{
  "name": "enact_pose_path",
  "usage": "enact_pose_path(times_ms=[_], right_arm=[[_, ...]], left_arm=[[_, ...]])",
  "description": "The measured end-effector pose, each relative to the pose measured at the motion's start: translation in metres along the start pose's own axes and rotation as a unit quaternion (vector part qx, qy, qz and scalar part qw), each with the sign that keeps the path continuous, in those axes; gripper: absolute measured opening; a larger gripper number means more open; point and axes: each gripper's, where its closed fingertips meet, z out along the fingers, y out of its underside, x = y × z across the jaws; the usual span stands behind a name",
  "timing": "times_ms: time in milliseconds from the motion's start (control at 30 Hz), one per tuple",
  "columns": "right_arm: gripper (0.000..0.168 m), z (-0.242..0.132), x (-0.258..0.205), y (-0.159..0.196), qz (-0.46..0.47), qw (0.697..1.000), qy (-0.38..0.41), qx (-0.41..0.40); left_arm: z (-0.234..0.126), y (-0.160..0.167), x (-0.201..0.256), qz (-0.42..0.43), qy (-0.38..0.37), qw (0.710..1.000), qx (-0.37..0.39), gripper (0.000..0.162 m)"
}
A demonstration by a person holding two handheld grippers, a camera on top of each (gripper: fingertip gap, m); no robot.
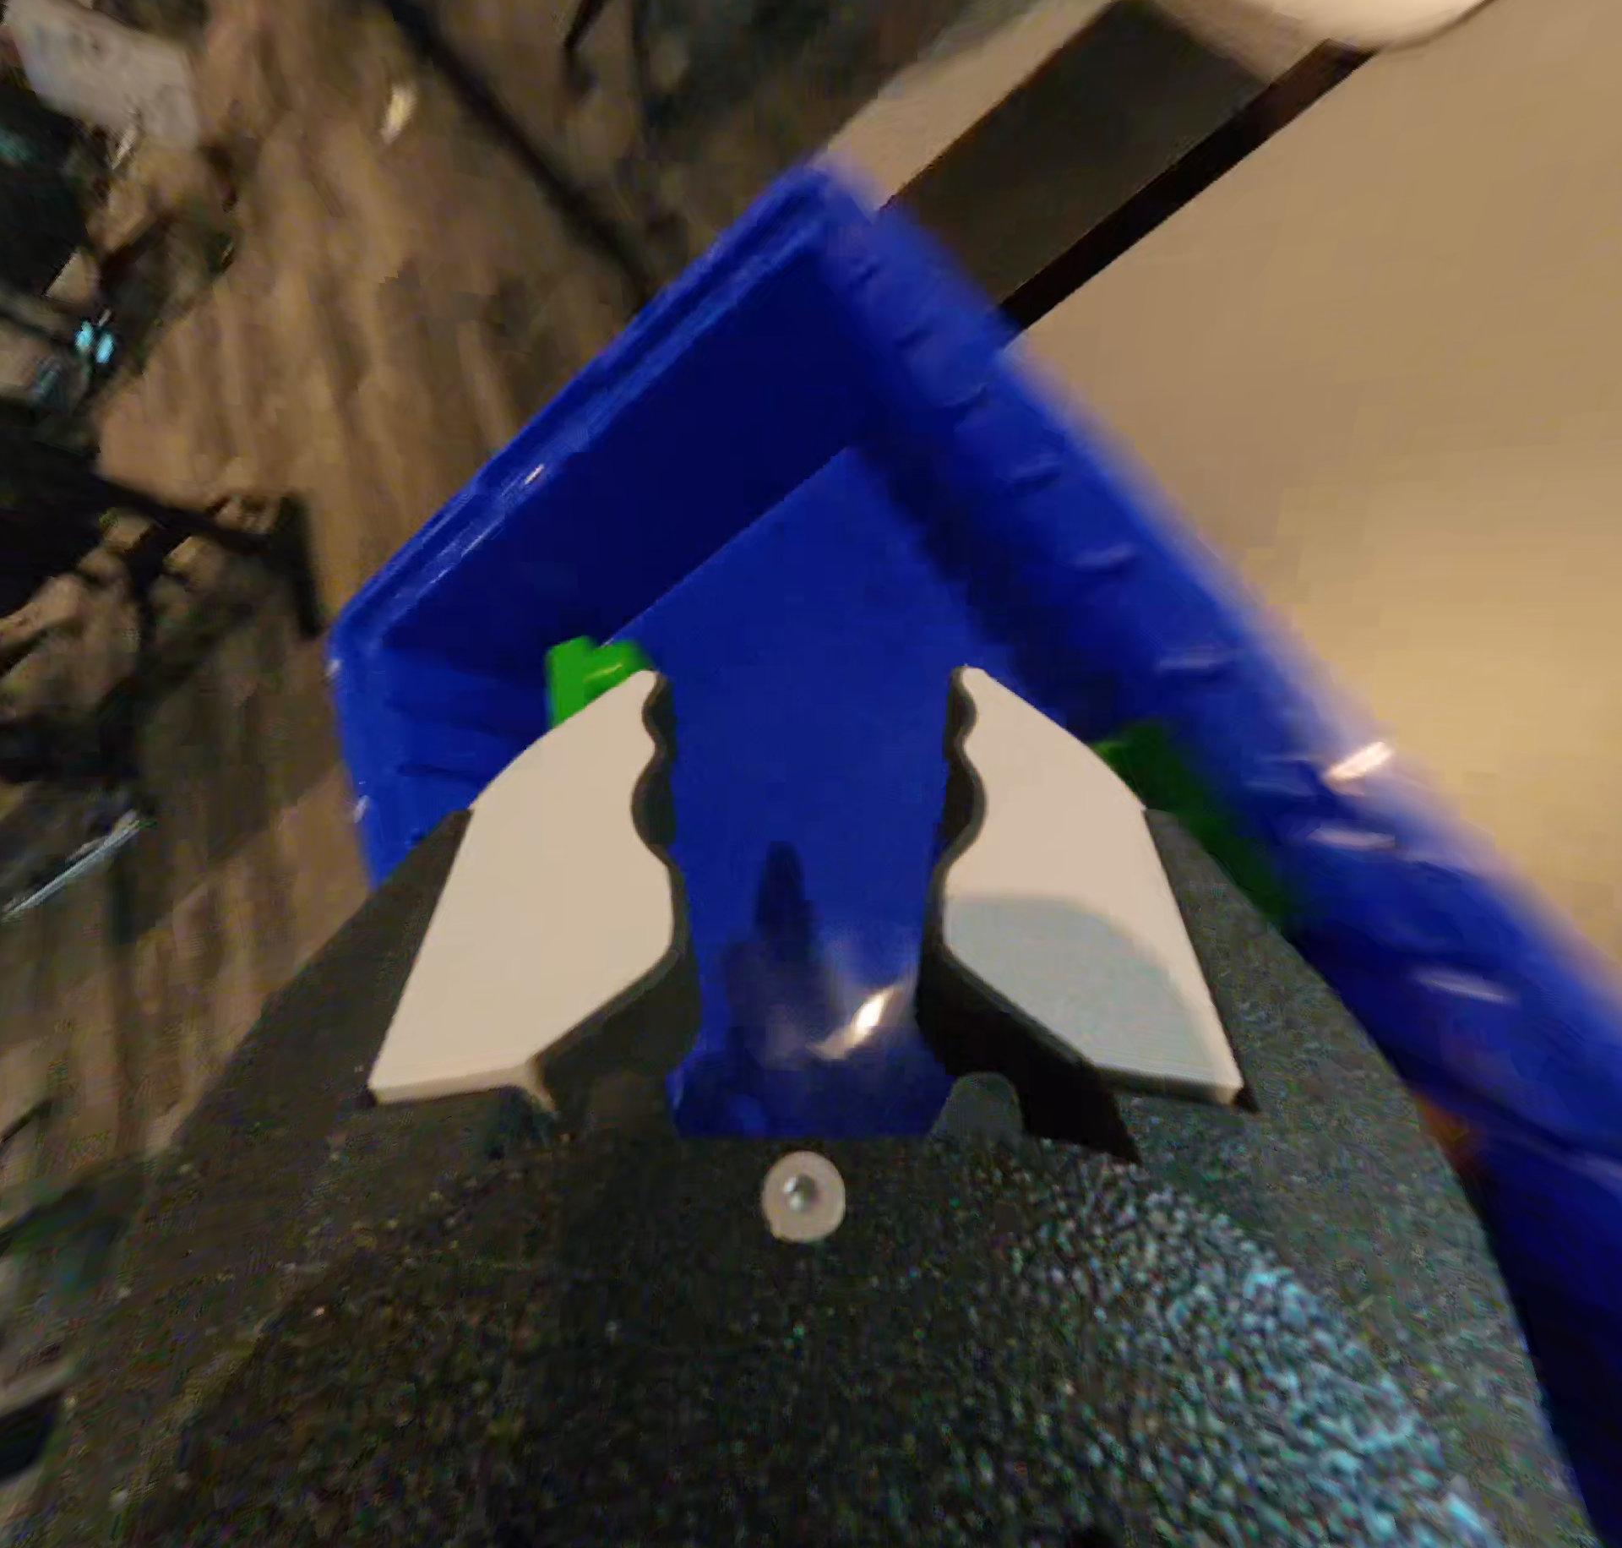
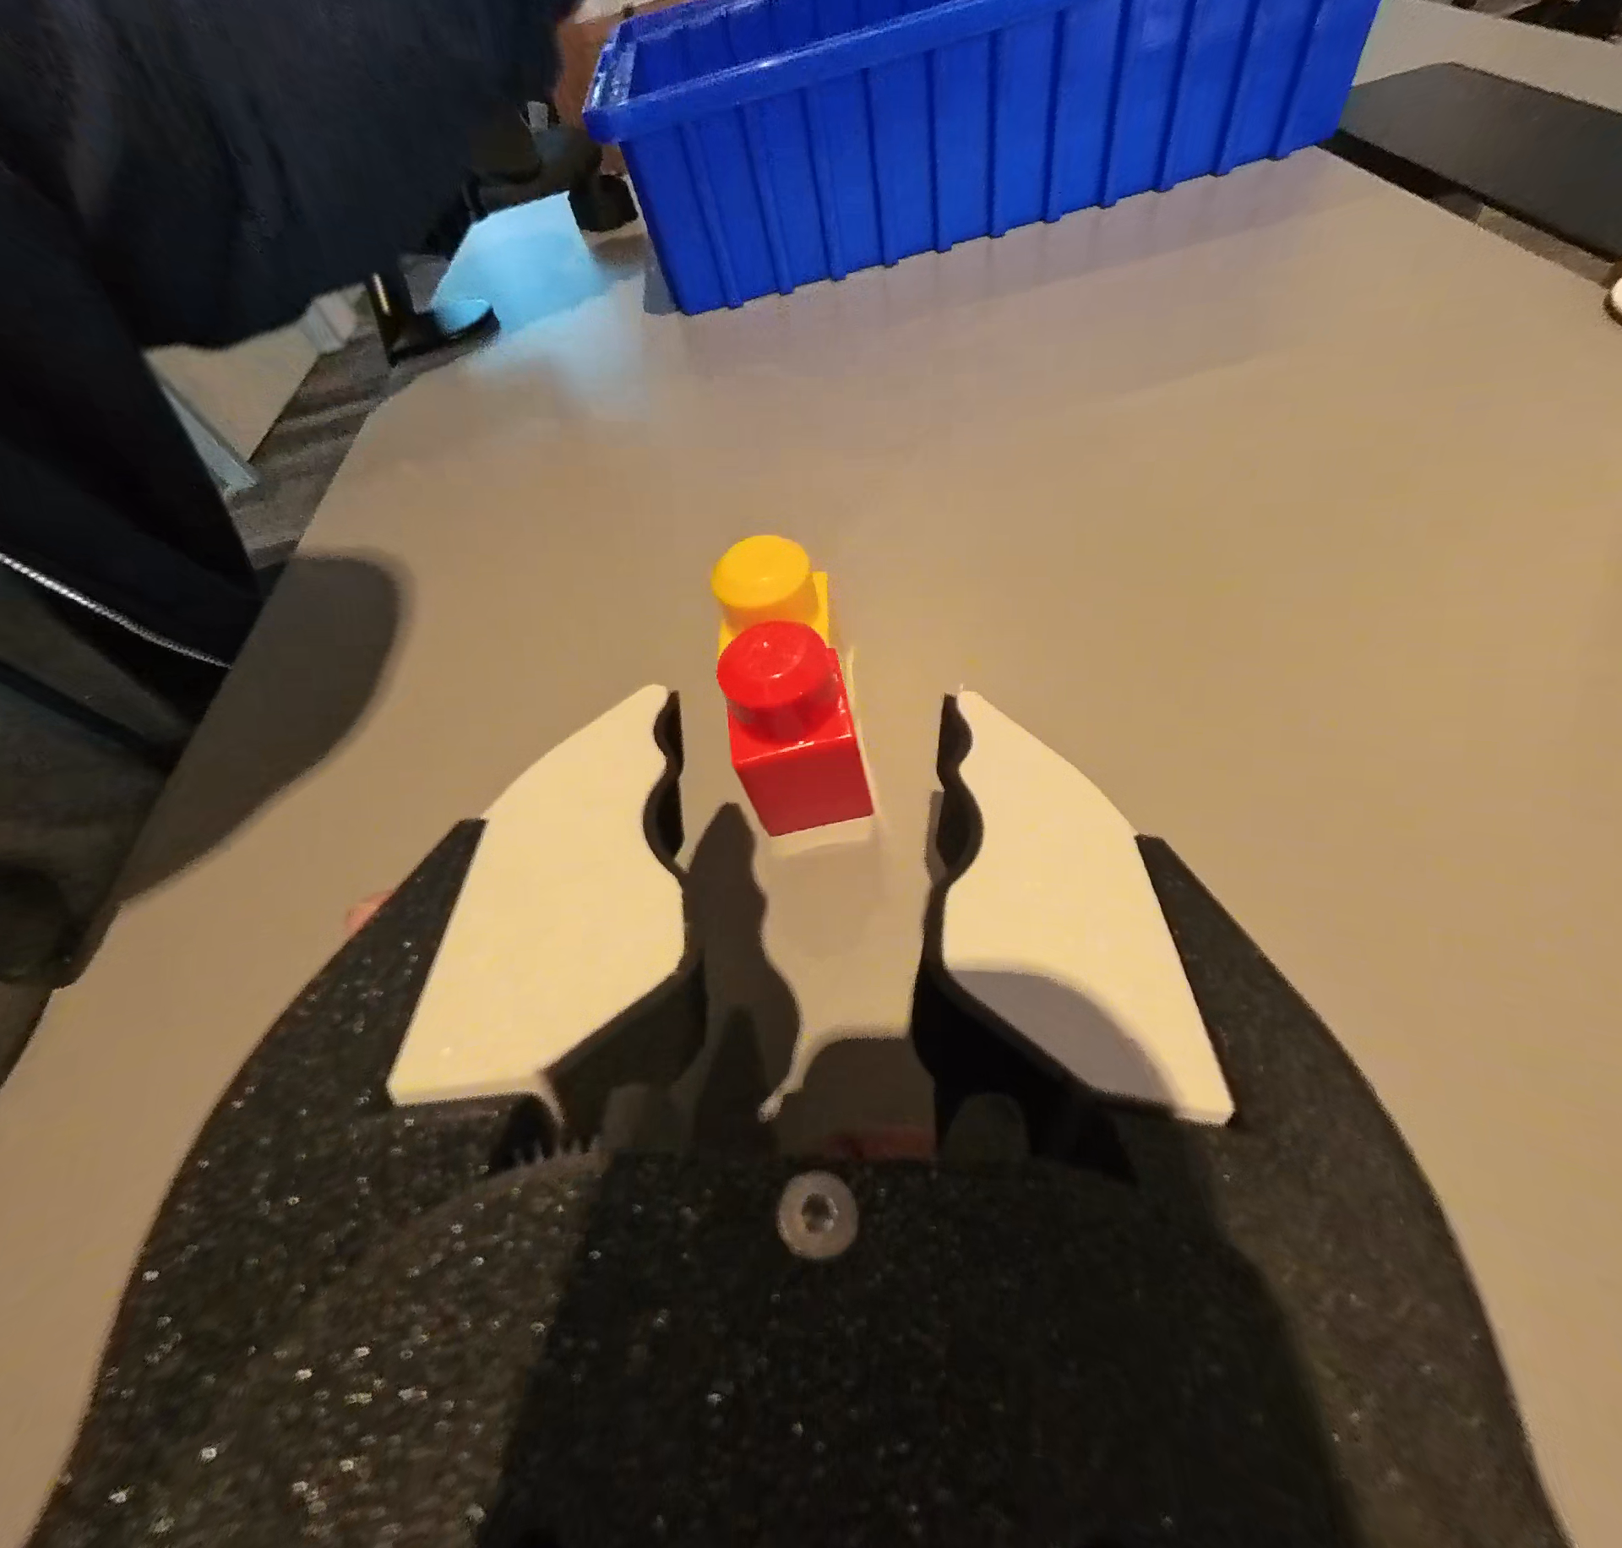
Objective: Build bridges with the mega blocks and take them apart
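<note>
A dark sleeve of a person crosses the upper left of the right wrist view, reaching toward the near end of the blue bin, a ribbed plastic tub that stands at the far side of the grey bench. The bench top is smooth and matt, with a shadow at its left edge.

The right gripper hovers low over the bench, its jaws spread wide and holding nothing. Between its pale, wavy-edged fingertips stands a red block, a glossy single-stud cube. A yellow block of the same shape stands just behind it; whether the two touch cannot be told. No writing can be read on either.

The left wrist view is tilted and smeared by motion. The left gripper points down into the blue bin, jaws wide apart and empty. Two green blocks seem to lie on the bin floor, partly hidden behind the fingertips. Beyond the rim lies a blurred floor.
</note>
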Motion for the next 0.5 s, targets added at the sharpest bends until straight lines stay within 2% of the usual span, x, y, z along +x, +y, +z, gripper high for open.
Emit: enact_pose_path(times_ms=[100,200,267,400,500], right_arm=[[0.055,-0.001,0.003,0.0,0.014,1.0,-0.001,0.005],[0.05,-0.002,0.006,-0.002,0.033,0.999,-0.006,0.011],[0.048,-0.004,0.008,-0.003,0.05,0.998,-0.013,0.018],[0.045,-0.007,0.009,-0.006,0.073,0.996,-0.03,0.034],[0.044,-0.006,0.007,-0.005,0.076,0.996,-0.041,0.029]], left_arm=[[0.067,0.047,-0.054,0.029,-0.03,0.991,-0.126,0.062],[0.111,0.083,-0.08,0.086,-0.048,0.968,-0.229,0.065],[0.129,0.097,-0.088,0.089,-0.048,0.956,-0.276,0.067],[0.148,0.099,-0.103,0.044,-0.058,0.952,-0.297,0.055],[0.151,0.104,-0.107,0.048,-0.056,0.941,-0.331,0.046]])
